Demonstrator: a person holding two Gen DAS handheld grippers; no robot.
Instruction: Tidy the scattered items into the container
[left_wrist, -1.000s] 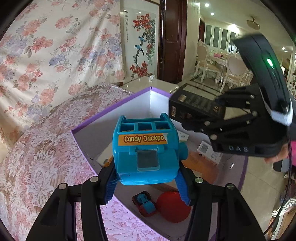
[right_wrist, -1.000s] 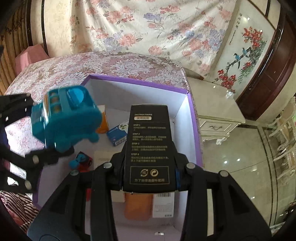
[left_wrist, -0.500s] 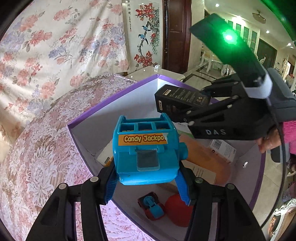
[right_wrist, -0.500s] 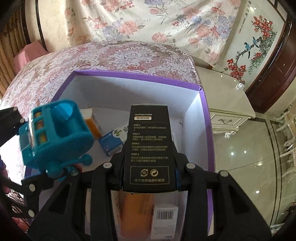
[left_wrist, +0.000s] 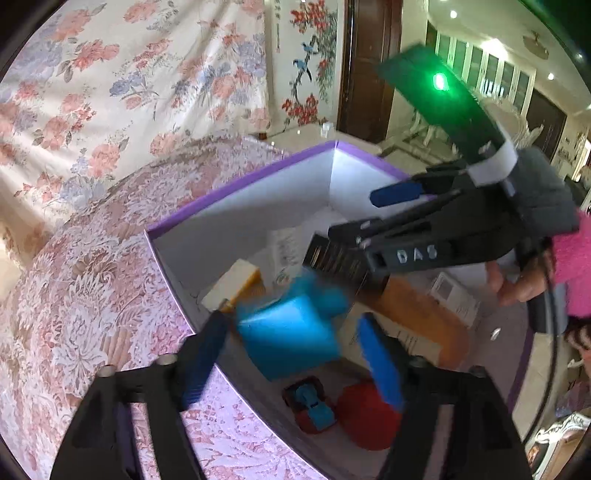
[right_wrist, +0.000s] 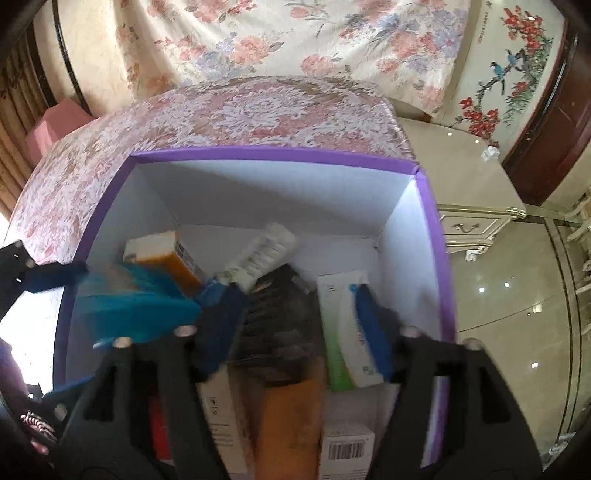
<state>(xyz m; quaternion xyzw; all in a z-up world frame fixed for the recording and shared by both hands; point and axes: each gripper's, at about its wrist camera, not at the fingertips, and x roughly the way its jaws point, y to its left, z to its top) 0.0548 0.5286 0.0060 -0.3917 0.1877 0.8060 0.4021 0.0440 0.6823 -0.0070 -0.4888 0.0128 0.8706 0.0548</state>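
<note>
Right now both grippers hang over the purple-rimmed box (right_wrist: 432, 236) with their jaws spread wide and nothing clamped. In the left wrist view the left gripper (left_wrist: 291, 354) has its blue pads well apart, and the blue toy machine (left_wrist: 291, 332) sits blurred in the gap, at centre frame, touching neither pad as far as the smear allows; it looks to be dropping into the box, just above the small toy car (left_wrist: 312, 402) and the red ball (left_wrist: 369, 417) at lower centre. In the right wrist view the right gripper (right_wrist: 295, 325) is likewise spread, and the black carton (right_wrist: 284, 317) lies blurred between its fingers, long axis running up the frame, over the orange packet (right_wrist: 291, 424) at bottom centre. Each item lies straight ahead of and below its own gripper, inside the walls, so the next move is probably a plain lift out. The left gripper points down from the box's near-left edge; the right gripper (left_wrist: 391, 229), at right of the left view, reaches in from the opposite side, angled downward.
</note>
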